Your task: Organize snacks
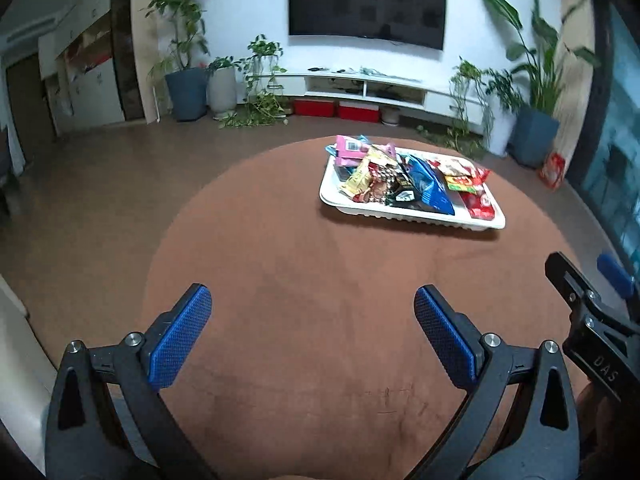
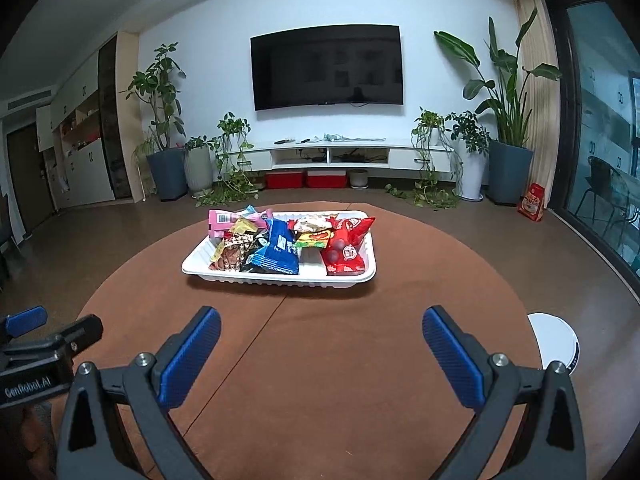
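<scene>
A white tray (image 2: pixel 280 278) sits on the far half of a round brown table (image 2: pixel 320 360). It holds several snack packets: a pink one (image 2: pixel 221 219), a blue one (image 2: pixel 281 253), a red one (image 2: pixel 347 245) and a yellow-green one (image 2: pixel 314 240). The tray also shows in the left wrist view (image 1: pixel 408 216), right of centre. My left gripper (image 1: pixel 312 300) is open and empty over the near table. My right gripper (image 2: pixel 321 322) is open and empty, well short of the tray. Each gripper shows at the edge of the other's view.
A round white object (image 2: pixel 556 340) is beside the table's right edge. Beyond the table are a TV (image 2: pixel 326 66), a low white cabinet (image 2: pixel 332 156), potted plants (image 2: pixel 164 120), red boxes (image 2: pixel 306 179) and a glass door (image 2: pixel 600 120) at the right.
</scene>
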A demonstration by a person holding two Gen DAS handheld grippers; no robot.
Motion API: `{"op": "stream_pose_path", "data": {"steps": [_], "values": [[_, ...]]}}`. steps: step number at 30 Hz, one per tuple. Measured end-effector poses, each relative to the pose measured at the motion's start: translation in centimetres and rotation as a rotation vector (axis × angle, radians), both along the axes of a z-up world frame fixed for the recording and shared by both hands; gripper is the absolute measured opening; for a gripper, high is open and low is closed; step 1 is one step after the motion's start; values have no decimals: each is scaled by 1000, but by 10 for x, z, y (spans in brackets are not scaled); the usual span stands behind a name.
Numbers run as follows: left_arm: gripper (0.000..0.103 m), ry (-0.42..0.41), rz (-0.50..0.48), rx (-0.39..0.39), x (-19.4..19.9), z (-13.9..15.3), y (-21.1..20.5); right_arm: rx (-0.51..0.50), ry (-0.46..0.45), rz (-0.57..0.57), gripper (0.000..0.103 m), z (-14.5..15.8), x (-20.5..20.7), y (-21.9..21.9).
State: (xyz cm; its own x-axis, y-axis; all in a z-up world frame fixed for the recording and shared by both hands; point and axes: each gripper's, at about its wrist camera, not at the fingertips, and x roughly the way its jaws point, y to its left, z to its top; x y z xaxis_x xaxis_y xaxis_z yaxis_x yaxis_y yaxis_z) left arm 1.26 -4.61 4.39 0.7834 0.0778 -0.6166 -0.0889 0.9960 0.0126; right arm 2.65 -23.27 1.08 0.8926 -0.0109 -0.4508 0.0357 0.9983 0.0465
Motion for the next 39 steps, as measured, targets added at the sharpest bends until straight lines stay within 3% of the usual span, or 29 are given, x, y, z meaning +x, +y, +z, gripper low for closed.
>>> {"op": "stream_pose_path", "data": {"steps": [5,7,12,24,39], "values": [[103,55,-37,12,9,2,-11,-3,-1,-1,103,0,0,0],[103,49,-51,-6,9,5,-13,-2,1,-4,103,0,-1,-1],[103,25,-71,33,8,8,-26,9,6,-19,103,0,0,-5],[103,6,-88,-3,11,14,-28,-7,21,-58,103,-2,0,-8],[103,-14,-91,3,28,10,-30,-14,172,-89,103,-17,12,-8]]}}
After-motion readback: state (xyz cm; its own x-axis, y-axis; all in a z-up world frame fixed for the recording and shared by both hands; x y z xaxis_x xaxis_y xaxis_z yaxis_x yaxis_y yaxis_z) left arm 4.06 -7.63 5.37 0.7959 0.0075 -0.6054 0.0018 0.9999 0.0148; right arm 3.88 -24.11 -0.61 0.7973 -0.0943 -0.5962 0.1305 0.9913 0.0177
